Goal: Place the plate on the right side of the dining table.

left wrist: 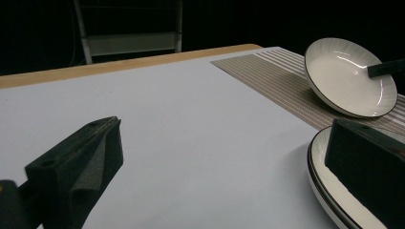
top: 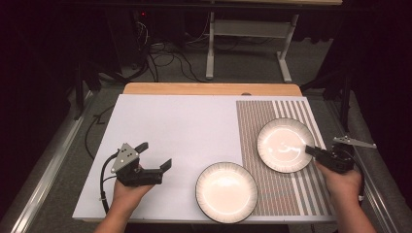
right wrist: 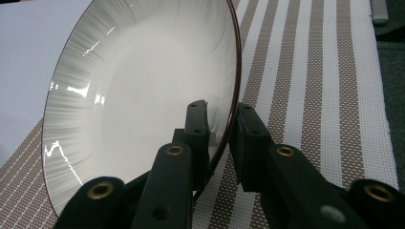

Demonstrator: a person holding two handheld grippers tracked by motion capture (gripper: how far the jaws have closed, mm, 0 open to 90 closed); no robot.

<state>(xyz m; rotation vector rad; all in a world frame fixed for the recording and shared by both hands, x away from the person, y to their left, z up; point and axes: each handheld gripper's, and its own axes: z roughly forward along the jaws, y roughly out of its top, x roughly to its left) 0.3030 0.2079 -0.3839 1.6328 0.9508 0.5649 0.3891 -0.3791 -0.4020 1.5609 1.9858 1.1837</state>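
While the right gripper pinches the rim of the far plate, that plate stands tilted on the striped placemat, its near edge lifted and its far edge down on the weave. In the right gripper view one jaw sits inside the plate and the other outside, clenched on the dark rim. The left gripper hangs released over the white table cover, jaws spread wide with nothing between them, just left of the near plate, which lies flat, half on the cover and half on the placemat.

To my eye the step in hand is lifting or shifting the far plate. It looks glazed and slick, so the grip should stay deep on the rim, and the plate should be kept from swinging as it rises; a shallow pinch could let it slip and knock the table.

Both plates are empty, showing nothing but glare on their white wells.
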